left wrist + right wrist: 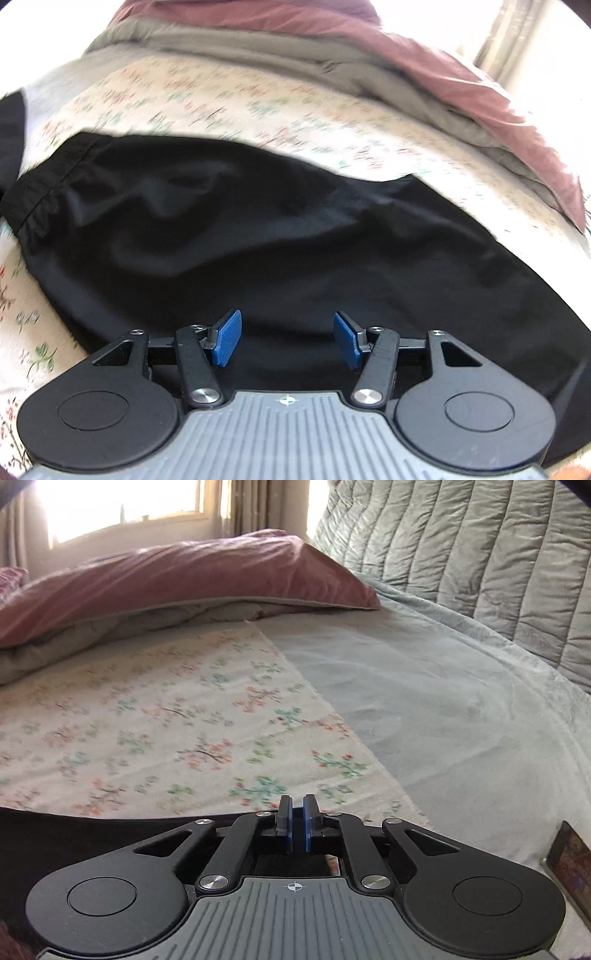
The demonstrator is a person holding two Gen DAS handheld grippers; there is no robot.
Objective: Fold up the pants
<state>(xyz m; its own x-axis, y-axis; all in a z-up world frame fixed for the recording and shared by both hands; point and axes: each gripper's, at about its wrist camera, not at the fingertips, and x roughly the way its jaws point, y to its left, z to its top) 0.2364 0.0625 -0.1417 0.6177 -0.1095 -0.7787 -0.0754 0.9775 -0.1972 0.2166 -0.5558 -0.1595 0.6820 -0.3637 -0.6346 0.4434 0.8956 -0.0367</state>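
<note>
Left wrist view. The black pants (258, 236) are spread across the floral sheet (221, 96), the waistband (40, 184) lying at the left edge of the picture and the fabric running off to the right. The cloth is rumpled, with soft ridges near the middle. The left gripper (287, 341) is held over the near part of the pants with its jaws released, the blue pads (227, 338) well apart and nothing pinched between them. Whether the tips touch the fabric cannot be told. A pink pillow (443, 74) and a grey blanket (332, 62) are seen beyond the sheet. The picture is smeared, so fine detail is lost.

Right wrist view. The right gripper (296, 825) is seen with its jaws nearly clenched, only a thin slit left between the pads. No cloth is visible in that slit; whether a thin edge is caught lower down cannot be told. A dark band of the pants (92, 823) lies along the lower left, partly hidden by the gripper body. Ahead are the floral sheet (147, 720), a pale blue cover (443, 709) and a quilted bedspread (480, 554).

Risks, as judged. If the right jaws are in fact empty, a lift on that side would carry nothing and the fold would be skewed. If the left jaws are closed where they hang, a mid-panel bunch might be taken rather than an edge, and the ridges would be folded in. A single layer might be picked up, leaving the lower one behind. The sheet beneath might be snagged with the pants.
</note>
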